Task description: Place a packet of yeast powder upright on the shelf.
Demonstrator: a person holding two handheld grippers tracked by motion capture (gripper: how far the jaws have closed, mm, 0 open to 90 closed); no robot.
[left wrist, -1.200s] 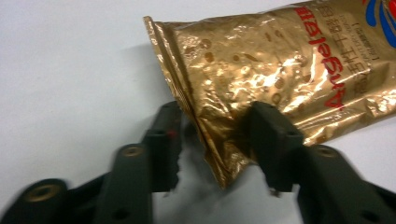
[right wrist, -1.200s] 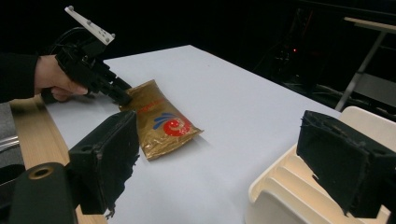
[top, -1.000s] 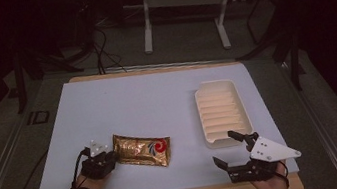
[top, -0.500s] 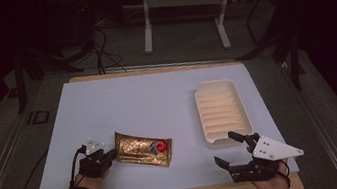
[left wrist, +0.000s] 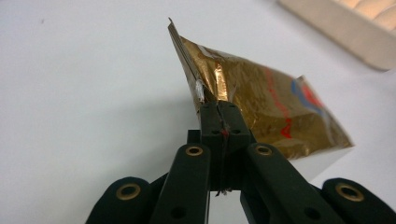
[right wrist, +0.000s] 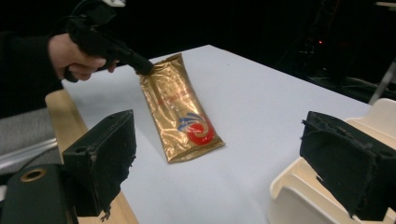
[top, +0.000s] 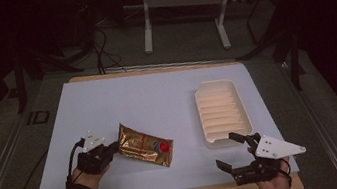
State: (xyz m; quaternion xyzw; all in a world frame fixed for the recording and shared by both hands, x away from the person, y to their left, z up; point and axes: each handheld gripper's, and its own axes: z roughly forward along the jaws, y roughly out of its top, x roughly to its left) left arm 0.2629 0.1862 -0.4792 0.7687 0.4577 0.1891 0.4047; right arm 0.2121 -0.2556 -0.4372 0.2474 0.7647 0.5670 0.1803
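left gripper (top: 110, 151) pinched on the sealed edge of the gold pouch (top: 144, 144) lying mid-table, likely the grasp step; lift toward the cream tray (top: 220, 112) seems next, while right gripper (top: 233, 153) waits, jaws wide.

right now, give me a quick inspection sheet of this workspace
surface: white table top on a wooden board, bare apart from two items
job's things: gold foil pouch lying flat; cream ridged tray, empty
clutter: nothing seen
grippers: left gripper shut on the pouch's end seam; right gripper open, near the tray's front edge
cables: black cable looping from the left gripper
surroundings: dark room, white stand legs behind the table
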